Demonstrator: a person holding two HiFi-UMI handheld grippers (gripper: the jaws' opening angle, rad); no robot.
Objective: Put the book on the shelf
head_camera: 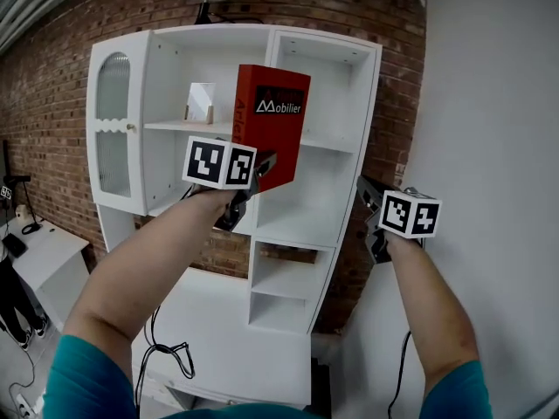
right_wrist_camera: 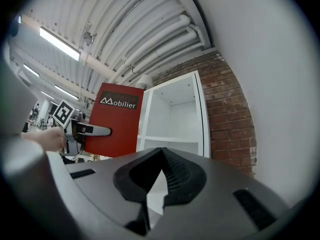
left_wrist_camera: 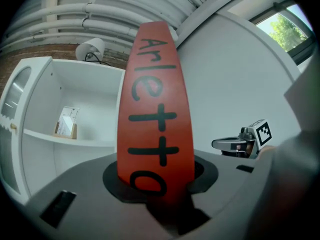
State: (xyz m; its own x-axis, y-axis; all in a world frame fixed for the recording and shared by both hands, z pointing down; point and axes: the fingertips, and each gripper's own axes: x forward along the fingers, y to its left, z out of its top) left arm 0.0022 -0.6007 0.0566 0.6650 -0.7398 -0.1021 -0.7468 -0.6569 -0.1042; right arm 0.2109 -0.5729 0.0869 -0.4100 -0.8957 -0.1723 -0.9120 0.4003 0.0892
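My left tool (head_camera: 258, 171) is clamped on the bottom corner of the red hardcover book (head_camera: 271, 116), its jaws held at a middling width by the book's thickness. In the left gripper view the spine rises straight up out of the jaws. My right tool (head_camera: 367, 201) carries nothing and its jaws meet at the tips. It hangs off to the right, well apart from the book, in front of the plain white wall.

I read the step in hand as bringing the book up to the white shelf unit (head_camera: 371, 103) and choosing a bay. The book stands upright in the air in front of the unit, not yet inside it. From the head view it covers the upright divider between the middle bay, where a small framed card (head_camera: 200, 103) stands, and the open upper right bay (head_camera: 336, 94).

To do this well I would shift the book to the right until it clears that divider. Then I would keep its bottom edge just above the bay's board and slide it in level. My grip is low on a tall book, so I expect it to want to tip, and I would go gently. I would only let the jaws part once the bottom edge rests flat on the board. The right tool could steady the free cover if the book leans
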